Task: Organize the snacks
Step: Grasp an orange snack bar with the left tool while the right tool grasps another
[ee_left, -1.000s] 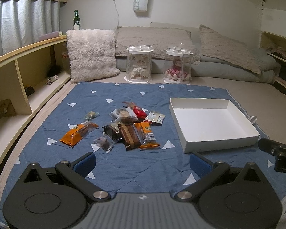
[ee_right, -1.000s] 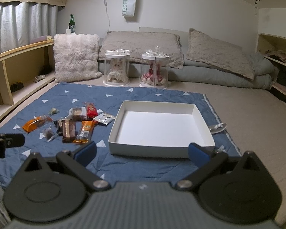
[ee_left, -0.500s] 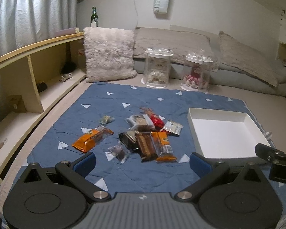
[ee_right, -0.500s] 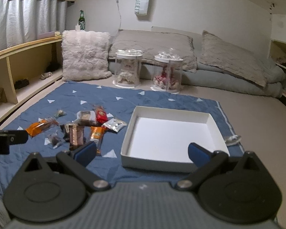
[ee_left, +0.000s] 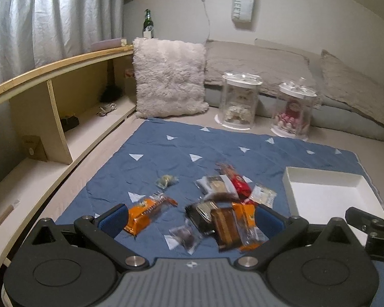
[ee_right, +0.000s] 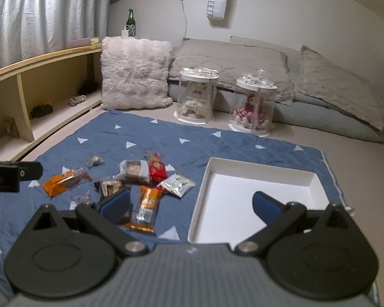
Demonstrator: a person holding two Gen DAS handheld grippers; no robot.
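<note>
- The white box (ee_right: 262,179) sits on the blue blanket (ee_left: 217,148) with nothing in it, so the sorting looks not yet begun; every snack visible lies outside it.
- The snacks lie loose in a cluster to the left of the box: an orange packet (ee_left: 147,211) set apart at the left, a small greenish sweet (ee_left: 166,180) beyond it, a clear-wrapped cake (ee_left: 217,186), a red packet (ee_left: 239,184), a silver sachet (ee_left: 262,194), a dark packet (ee_left: 202,213), a brown bar (ee_left: 226,226), an orange-and-clear bar (ee_left: 247,222) and a small dark wrapped piece (ee_left: 185,234).
- The left gripper (ee_left: 190,218) hangs above the near edge of the cluster, its fingers spread wide and holding nothing.
- The right gripper (ee_right: 190,206) is likewise spread and empty, straddling the gap between the cluster and the box's left wall.
- Judging by this, the whole job remains: each packet must be picked up and put in the box.
- Hard to read: the left view is smeared by motion blur, so the labels are illegible, and I cannot tell how the brown bar and its neighbours overlap.
- In the right view, the left finger covers part of the dark and brown packets, and the gripper body cuts off the box's near wall.
- The box's right side in the left view is partly hidden behind the other gripper.
</note>
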